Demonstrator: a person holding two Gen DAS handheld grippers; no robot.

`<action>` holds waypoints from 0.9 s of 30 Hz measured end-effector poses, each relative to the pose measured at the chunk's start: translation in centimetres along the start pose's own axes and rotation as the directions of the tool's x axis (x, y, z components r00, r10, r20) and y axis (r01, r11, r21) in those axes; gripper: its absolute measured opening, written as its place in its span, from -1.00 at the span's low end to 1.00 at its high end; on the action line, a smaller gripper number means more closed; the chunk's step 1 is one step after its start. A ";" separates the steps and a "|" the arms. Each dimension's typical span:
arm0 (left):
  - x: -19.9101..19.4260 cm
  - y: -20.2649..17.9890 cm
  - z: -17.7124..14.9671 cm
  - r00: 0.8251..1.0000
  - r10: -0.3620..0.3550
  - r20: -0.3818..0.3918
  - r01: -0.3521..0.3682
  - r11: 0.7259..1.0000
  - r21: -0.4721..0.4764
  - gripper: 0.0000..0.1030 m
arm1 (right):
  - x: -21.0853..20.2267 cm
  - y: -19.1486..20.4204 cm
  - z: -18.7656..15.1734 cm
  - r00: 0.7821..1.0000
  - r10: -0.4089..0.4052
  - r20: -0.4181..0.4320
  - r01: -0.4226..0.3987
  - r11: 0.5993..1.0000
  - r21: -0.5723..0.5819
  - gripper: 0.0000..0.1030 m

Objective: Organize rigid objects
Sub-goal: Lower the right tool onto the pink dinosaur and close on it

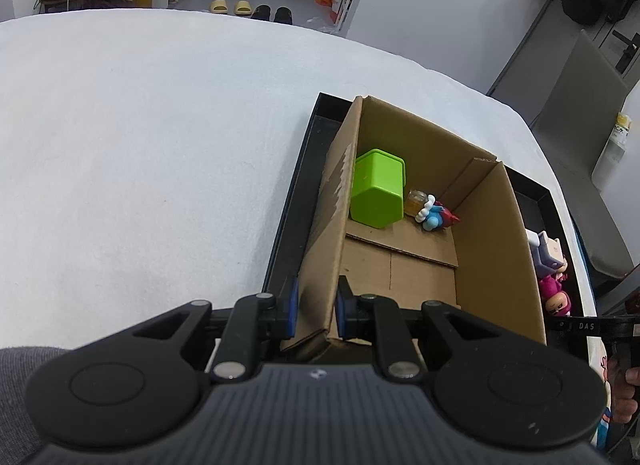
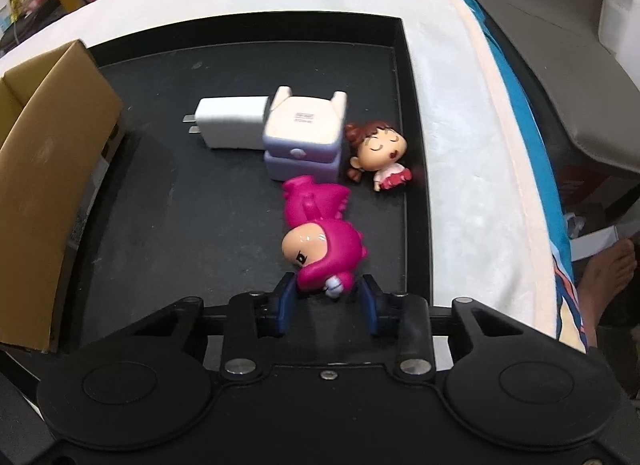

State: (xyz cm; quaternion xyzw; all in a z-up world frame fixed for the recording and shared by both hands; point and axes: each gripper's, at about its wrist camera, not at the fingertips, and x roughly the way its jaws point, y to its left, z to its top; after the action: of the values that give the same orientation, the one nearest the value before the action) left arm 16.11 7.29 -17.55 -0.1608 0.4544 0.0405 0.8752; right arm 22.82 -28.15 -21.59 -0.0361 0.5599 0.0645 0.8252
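On the black tray (image 2: pixel 248 65), right hand-held gripper (image 2: pixel 326 301) clamps pink figurine (image 2: pixel 320 233); left hand-held gripper (image 1: pixel 316 311) pinches box wall (image 1: pixel 324 249).

On my counter (image 1: pixel 140 145) sits a tray (image 2: pixel 240 65), and a cardboard box (image 1: pixel 480 225) stands in its left part. Inside the box, at the far end, a tub (image 1: pixel 378 189) lies left of a small jar (image 1: pixel 414 201) and a toy (image 1: pixel 436 217). Right of the box, on the tray floor, a charger (image 2: pixel 228 121) lies far left, a lidded case (image 2: pixel 304 141) touching its right side, a sleeping doll (image 2: pixel 380 161) right of that, and a hooded figurine (image 2: pixel 320 233) nearest me.
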 end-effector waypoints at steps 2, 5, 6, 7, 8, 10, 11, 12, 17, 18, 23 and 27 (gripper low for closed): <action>-0.1 0.1 0.0 1.000 -0.003 0.001 0.003 1.000 -0.002 -0.67 | 0.0 0.0 0.1 1.000 -0.008 -0.007 0.009 1.000 0.009 -0.09; -0.2 0.1 -0.1 1.000 -0.004 0.002 0.004 1.000 -0.001 -0.67 | -0.2 0.3 0.3 1.000 -0.016 0.018 0.016 1.000 -0.008 0.21; -0.2 0.0 -0.1 1.000 -0.003 0.003 0.003 1.000 -0.001 -0.67 | 0.0 0.2 0.4 1.000 -0.013 0.019 0.013 1.000 -0.011 0.21; -0.2 0.0 0.0 1.000 -0.003 0.003 0.003 1.000 0.000 -0.67 | 0.1 0.2 0.6 1.000 -0.005 0.019 0.005 1.000 -0.008 0.21; -0.3 0.0 0.0 1.000 -0.003 0.003 0.003 1.000 0.001 -0.67 | 0.2 0.2 0.8 1.000 -0.001 0.017 0.001 1.000 -0.005 0.21; -0.3 0.0 0.0 1.000 -0.002 0.003 0.002 1.000 0.000 -0.67 | 0.6 0.2 0.9 1.000 -0.006 0.015 0.006 1.000 -0.006 0.21; -0.3 0.0 0.0 1.000 -0.001 0.002 0.001 1.000 0.000 -0.67 | 0.7 0.2 1.0 1.000 -0.009 0.014 0.009 1.000 -0.008 0.21; -0.3 -0.1 0.0 1.000 0.000 0.002 0.000 1.000 0.000 -0.67 | 0.8 0.2 1.0 1.000 -0.009 0.014 0.009 1.000 -0.009 0.21; -0.1 -0.2 0.1 1.000 0.003 -0.002 -0.003 1.000 0.005 -0.67 | 1.2 0.3 1.4 1.000 -0.002 0.024 0.002 1.000 -0.009 0.23; -0.1 -0.2 0.1 1.000 0.004 -0.003 -0.004 1.000 0.006 -0.67 | 1.2 0.4 1.5 1.000 -0.001 0.025 0.001 1.000 -0.007 0.23; -0.1 -0.2 0.1 1.000 0.002 -0.003 -0.002 1.000 0.002 -0.67 | 1.2 0.9 1.8 0.998 0.008 0.056 -0.007 1.000 -0.019 0.23; -0.1 -0.2 0.0 1.000 0.003 -0.003 -0.003 1.000 0.004 -0.67 | 0.7 0.9 1.5 0.997 0.010 0.072 -0.009 1.000 -0.013 -0.20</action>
State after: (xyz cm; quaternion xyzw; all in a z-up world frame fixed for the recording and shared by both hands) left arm 16.13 7.16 -17.43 -0.1583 0.4559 0.0406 0.8749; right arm 24.36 -27.04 -21.65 -0.0362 0.5297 0.0730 0.8443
